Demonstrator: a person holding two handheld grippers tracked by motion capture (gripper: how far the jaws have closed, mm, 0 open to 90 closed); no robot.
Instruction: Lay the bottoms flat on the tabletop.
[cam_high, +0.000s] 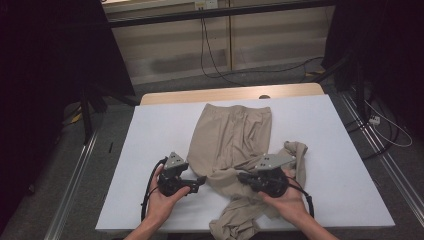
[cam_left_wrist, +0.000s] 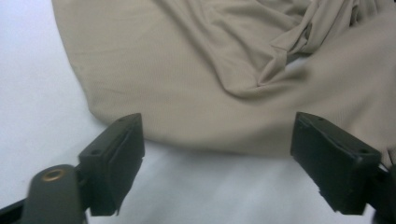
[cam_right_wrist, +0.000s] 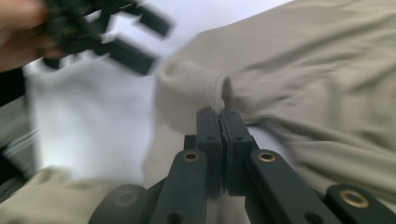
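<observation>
A: What are the grippers doing?

B: The right gripper (cam_right_wrist: 220, 116) is clamped on a fold of the tan trousers (cam_high: 235, 140), jaws together, palm cupped beneath. The left gripper (cam_left_wrist: 217, 154) has its jaws apart, hovering just beside the cloth's edge.

A: Where are the trousers?

B: Spread on the white table (cam_high: 150, 150), one leg rumpled near the front edge. No writing is legible.
</observation>
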